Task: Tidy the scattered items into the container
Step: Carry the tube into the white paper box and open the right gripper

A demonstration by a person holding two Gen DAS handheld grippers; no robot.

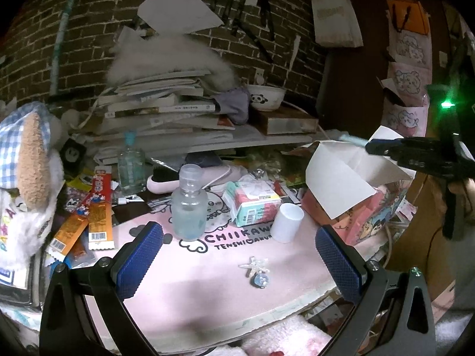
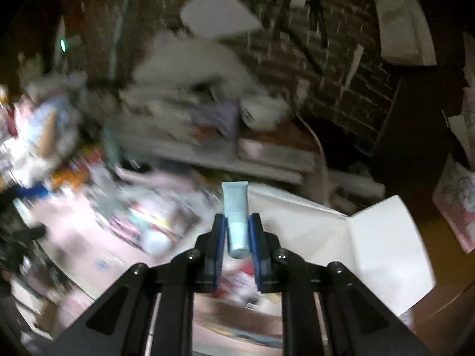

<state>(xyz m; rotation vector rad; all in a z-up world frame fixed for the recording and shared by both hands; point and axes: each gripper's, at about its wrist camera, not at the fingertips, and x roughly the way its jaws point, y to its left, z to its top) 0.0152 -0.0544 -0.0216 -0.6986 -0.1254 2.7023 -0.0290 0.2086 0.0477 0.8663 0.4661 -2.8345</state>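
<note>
My right gripper point(image 2: 236, 222) is shut on a pale blue tube point(image 2: 236, 207) and holds it above the open pink cardboard box point(image 2: 371, 237) with white flaps. In the left wrist view that gripper point(image 1: 371, 146) hangs over the box point(image 1: 356, 207) at the right, the tube point(image 1: 351, 140) sticking out. My left gripper point(image 1: 240, 255) is open and empty, low over the pink mat point(image 1: 207, 281). Between its fingers lie a star hair clip point(image 1: 256, 264) and a small round charm point(image 1: 261, 280). Ahead stand a clear bottle point(image 1: 190, 204), a white cup point(image 1: 286, 222) and a tissue pack point(image 1: 252, 201).
Snack packets point(image 1: 89, 219) and a plush toy point(image 1: 26, 178) crowd the left. A second clear bottle point(image 1: 130, 163), a hairbrush point(image 1: 166, 178), stacked books point(image 1: 166, 112) and a panda bowl point(image 1: 265, 98) stand behind, against a brick wall. The right wrist view is motion-blurred.
</note>
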